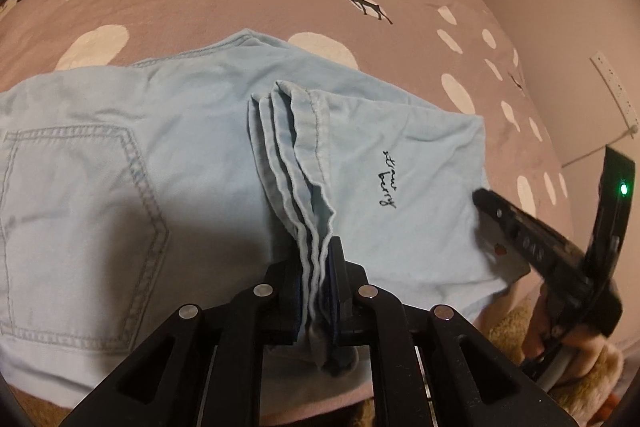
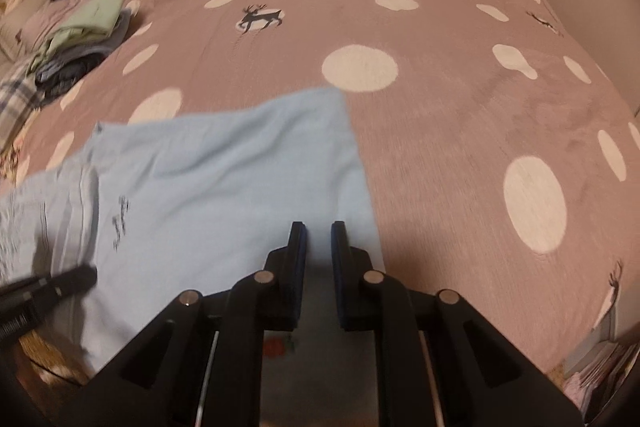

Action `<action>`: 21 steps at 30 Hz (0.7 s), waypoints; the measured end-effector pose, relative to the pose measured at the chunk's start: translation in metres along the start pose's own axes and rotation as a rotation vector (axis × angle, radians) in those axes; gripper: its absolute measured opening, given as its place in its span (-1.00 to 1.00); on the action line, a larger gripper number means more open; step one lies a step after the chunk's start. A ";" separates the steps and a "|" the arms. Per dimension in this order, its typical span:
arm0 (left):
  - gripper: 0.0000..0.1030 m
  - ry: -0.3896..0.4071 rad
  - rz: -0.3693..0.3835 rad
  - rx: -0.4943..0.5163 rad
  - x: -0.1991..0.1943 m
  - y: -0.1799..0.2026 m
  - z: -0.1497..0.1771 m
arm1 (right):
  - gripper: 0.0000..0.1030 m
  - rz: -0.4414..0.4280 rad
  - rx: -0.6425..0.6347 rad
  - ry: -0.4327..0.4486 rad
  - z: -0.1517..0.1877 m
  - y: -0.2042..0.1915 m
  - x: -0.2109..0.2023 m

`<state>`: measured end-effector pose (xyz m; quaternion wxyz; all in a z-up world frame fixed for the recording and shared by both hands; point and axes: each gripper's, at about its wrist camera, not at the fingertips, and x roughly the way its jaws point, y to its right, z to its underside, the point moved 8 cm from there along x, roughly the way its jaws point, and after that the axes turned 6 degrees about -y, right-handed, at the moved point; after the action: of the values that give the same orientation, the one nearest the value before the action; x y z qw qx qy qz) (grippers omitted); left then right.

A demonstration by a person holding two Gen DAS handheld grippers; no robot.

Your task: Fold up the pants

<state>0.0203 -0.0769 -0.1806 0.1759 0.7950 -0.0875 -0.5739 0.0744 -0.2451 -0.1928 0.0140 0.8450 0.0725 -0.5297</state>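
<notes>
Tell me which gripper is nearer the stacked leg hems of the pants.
Left. The left gripper is clamped on the stacked hems; the right gripper is off at the fold's outer edge, holding nothing.

pale blue pants [image 2: 224, 183], dotted bedspread [image 2: 440, 115]

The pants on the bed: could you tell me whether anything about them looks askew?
Yes. The leg hems bunch in uneven, offset layers where the left gripper pinches them, rather than lying flush on the pants.
</notes>
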 end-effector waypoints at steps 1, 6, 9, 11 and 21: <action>-0.83 -0.001 -0.003 0.001 -0.001 0.001 0.002 | -0.75 0.001 -0.001 -0.001 0.003 0.000 -0.002; -0.79 -0.001 -0.001 -0.005 -0.005 -0.004 0.010 | -0.74 -0.021 0.018 -0.017 0.021 0.002 -0.011; -0.77 -0.004 0.009 -0.022 -0.009 -0.006 0.016 | -0.74 -0.034 0.026 -0.022 0.031 0.002 -0.015; -0.77 -0.004 0.012 -0.024 -0.010 -0.007 0.019 | -0.74 -0.040 0.030 -0.021 0.035 0.002 -0.017; -0.71 -0.012 0.050 -0.074 -0.015 -0.013 0.026 | -0.74 -0.040 0.056 -0.015 0.039 0.001 -0.016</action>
<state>-0.0102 -0.0645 -0.1797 0.2188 0.7822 -0.0871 -0.5769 0.0326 -0.2513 -0.1955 -0.0198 0.8393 0.0742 -0.5382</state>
